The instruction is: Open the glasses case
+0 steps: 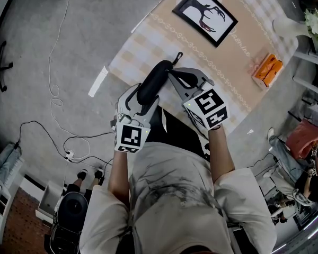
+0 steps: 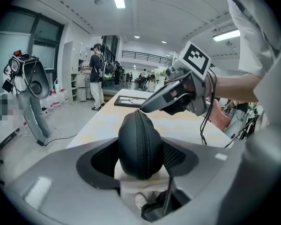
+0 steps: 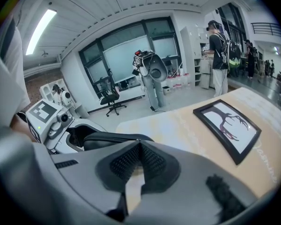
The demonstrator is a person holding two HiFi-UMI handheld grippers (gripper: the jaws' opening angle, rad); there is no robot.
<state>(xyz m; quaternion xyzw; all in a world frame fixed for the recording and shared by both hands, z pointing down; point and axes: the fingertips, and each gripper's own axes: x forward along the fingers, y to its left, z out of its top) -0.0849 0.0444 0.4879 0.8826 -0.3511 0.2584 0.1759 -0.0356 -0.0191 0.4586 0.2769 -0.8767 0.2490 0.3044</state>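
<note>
A black zippered glasses case (image 1: pixel 151 83) is held above the near corner of the table, and my left gripper (image 1: pixel 144 97) is shut on its lower part. In the left gripper view the case (image 2: pixel 139 146) stands on end between the dark pads, zip facing the camera. My right gripper (image 1: pixel 171 72) is shut at the case's far end, with its tips (image 2: pixel 143 109) pinched on the zipper pull. A short black cord (image 1: pixel 177 57) sticks out past them. In the right gripper view the jaws (image 3: pixel 139 143) meet at the zip line of the case (image 3: pixel 107 138).
The table (image 1: pixel 148 41) has a beige checked cloth. On it lie a black-framed tree picture (image 1: pixel 205 16) and an orange object (image 1: pixel 268 69) at the right. White cables (image 1: pixel 55 89) trail on the floor to the left. People (image 2: pixel 97 76) stand far off.
</note>
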